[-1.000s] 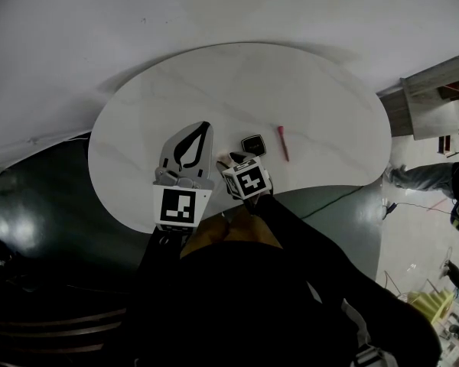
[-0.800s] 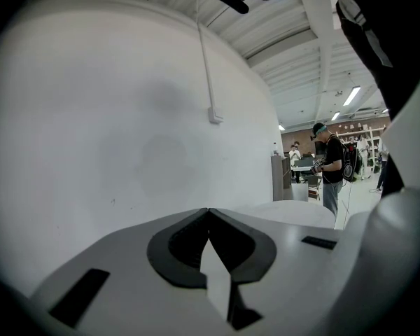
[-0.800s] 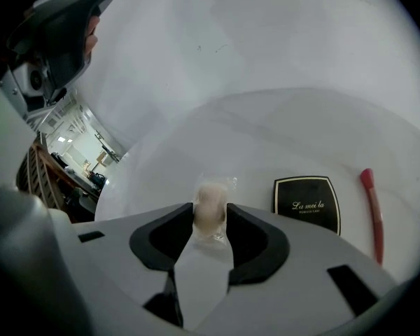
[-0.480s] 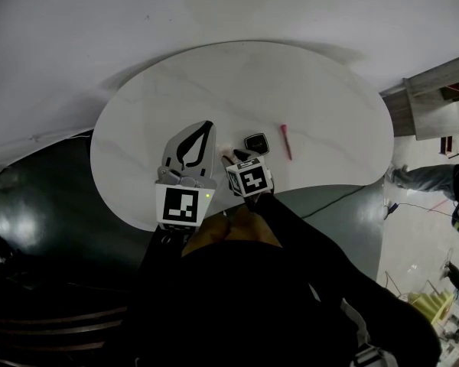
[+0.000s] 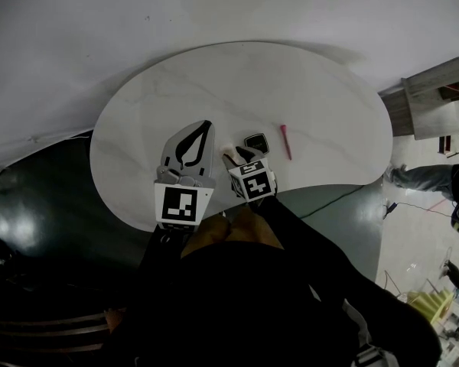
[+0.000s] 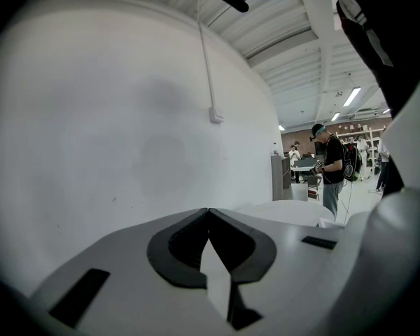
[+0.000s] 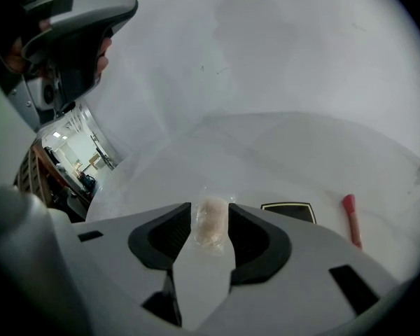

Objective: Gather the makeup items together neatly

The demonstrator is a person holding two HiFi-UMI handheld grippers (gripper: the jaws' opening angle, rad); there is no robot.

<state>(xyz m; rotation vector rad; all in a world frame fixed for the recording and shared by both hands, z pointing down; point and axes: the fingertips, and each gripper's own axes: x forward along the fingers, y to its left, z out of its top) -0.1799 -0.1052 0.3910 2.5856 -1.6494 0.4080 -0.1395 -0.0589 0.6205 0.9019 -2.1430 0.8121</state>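
Left gripper (image 6: pixel 208 212): the fingers are fully together, the tips meet along one line, and nothing sits between them. It hangs over the near left part of the white oval table (image 5: pixel 252 82), touching no item.

Right gripper (image 7: pixel 210 212): the fingers stand partly apart and have just been opening slightly. A wrapped beige sponge (image 7: pixel 210 226) fills the gap between the tips, and the clear wrapper meets the inner face of each finger. The gripper tilts down toward the tabletop at the near edge, just right of the left gripper.

A black compact (image 7: pixel 288 211) lies flat just right of the right finger. A pink stick (image 7: pixel 351 219) lies further right, apart from the compact.
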